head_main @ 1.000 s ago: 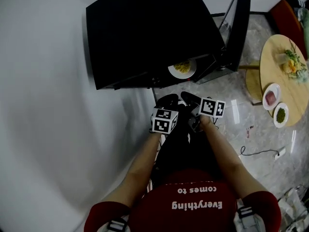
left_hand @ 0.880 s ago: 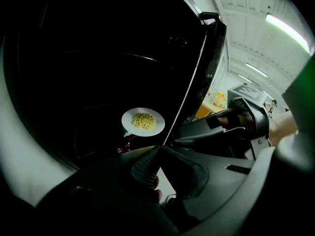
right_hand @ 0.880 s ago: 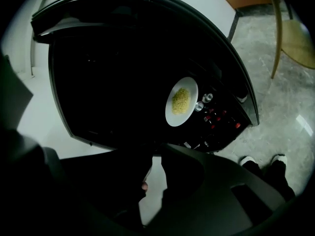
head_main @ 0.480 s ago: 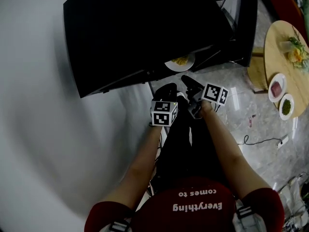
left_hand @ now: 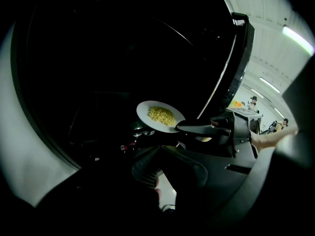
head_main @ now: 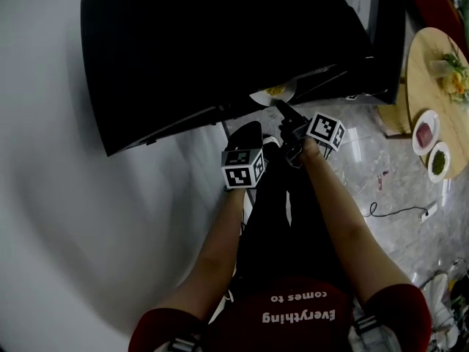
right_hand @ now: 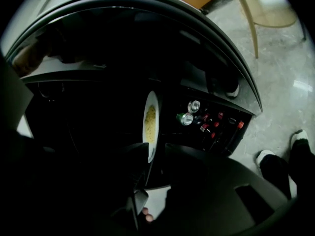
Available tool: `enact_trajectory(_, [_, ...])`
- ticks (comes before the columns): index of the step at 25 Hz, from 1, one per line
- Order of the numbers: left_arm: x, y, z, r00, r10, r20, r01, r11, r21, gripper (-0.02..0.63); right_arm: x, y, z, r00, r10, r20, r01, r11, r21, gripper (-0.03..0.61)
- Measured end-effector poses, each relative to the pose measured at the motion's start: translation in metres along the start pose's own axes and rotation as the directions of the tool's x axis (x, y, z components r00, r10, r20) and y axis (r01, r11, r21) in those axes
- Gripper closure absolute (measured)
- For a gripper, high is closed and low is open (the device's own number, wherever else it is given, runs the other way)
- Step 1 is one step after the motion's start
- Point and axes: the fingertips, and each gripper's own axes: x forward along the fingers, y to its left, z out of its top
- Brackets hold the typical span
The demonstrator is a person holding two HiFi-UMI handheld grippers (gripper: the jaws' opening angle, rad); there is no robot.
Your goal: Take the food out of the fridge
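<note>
A white plate of yellow noodles (head_main: 275, 92) (left_hand: 160, 116) (right_hand: 150, 124) sits on a shelf just inside the open black fridge (head_main: 220, 42). My right gripper (head_main: 282, 110) (left_hand: 199, 128) (right_hand: 155, 154) reaches to the plate's near rim. Its jaws have just been opening, and the rim stands between them with a gap on either side. My left gripper (head_main: 245, 132) (left_hand: 157, 154) hangs lower and to the left, short of the shelf, with nothing in it. Its jaws are too dark to read.
The fridge door (head_main: 388, 42) stands open at the right. Drink cans (right_hand: 186, 118) and small bottles lie low in the fridge. A round wooden table (head_main: 458, 116) at the far right bears two small dishes (head_main: 425, 132). A cable (head_main: 396, 211) lies on the marble floor.
Both grippers have moved forward toward the fridge's open front. The right one has come up to the plate's rim, and the fridge now fills more of the head view.
</note>
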Motion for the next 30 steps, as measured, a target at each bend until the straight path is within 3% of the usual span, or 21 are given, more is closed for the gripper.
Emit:
enact_trajectory(11, [-0.001,0.003,-0.016,1.000,-0.002,-0.029,0.002,1.000,-0.009,0.607,0.008,-0.005,0.012,0.990,0.111,0.092,-0.121,0.987,0.103,0.488])
enact_trajectory(16, [0.000,0.000,-0.015,1.000,-0.005,-0.024,0.004,1.000,-0.010,0.607,0.009,0.002,0.011,0.978,0.193,0.082,-0.204,0.968,0.144,0.549])
enact_trajectory(30, [-0.006,-0.005,0.003,1.000,-0.006,-0.001,0.006,1.000,-0.017,0.607,-0.008,0.020,0.004,0.974,0.227,0.013,-0.227,0.968,0.102,0.555])
